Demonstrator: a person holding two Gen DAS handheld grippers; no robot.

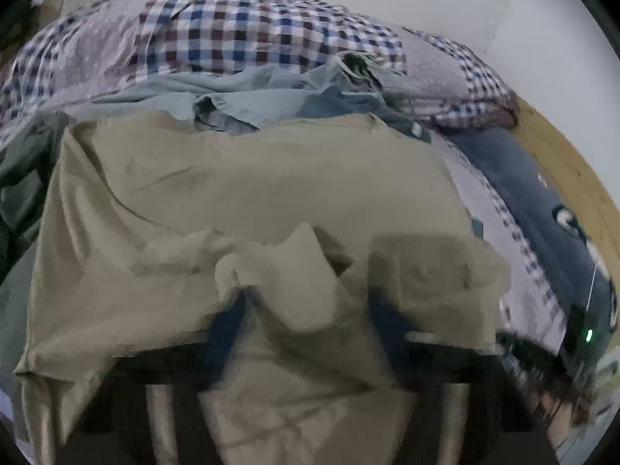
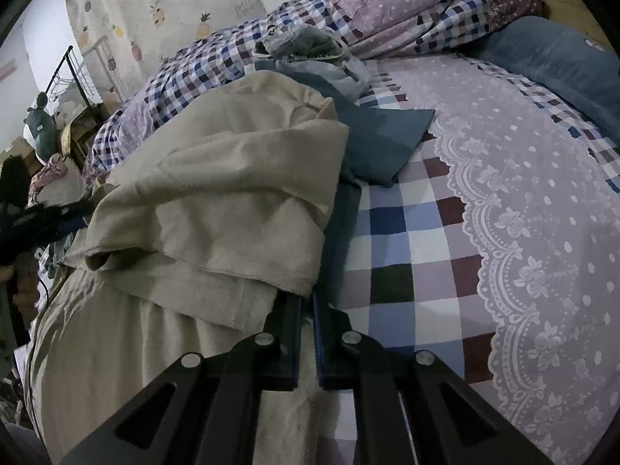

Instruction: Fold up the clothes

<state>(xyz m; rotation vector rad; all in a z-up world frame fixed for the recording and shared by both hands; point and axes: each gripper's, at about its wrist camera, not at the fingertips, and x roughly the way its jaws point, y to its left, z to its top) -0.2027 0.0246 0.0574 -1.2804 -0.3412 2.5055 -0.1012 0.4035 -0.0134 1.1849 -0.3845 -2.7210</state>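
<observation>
Beige garment (image 2: 217, 193): near left on checked bedspread (image 2: 407, 240), one layer doubled over, fold incomplete. Right gripper (image 2: 306, 310) clenched on its edge; left gripper (image 1: 306, 310) draped in cloth, grip indeterminate. Blue clothes (image 2: 379, 139) beyond, unfolded.

Bare checked sheet (image 2: 407, 232) right of beige garment (image 2: 232, 193) is open; clothes pile (image 2: 310, 54) blocks beyond.
</observation>
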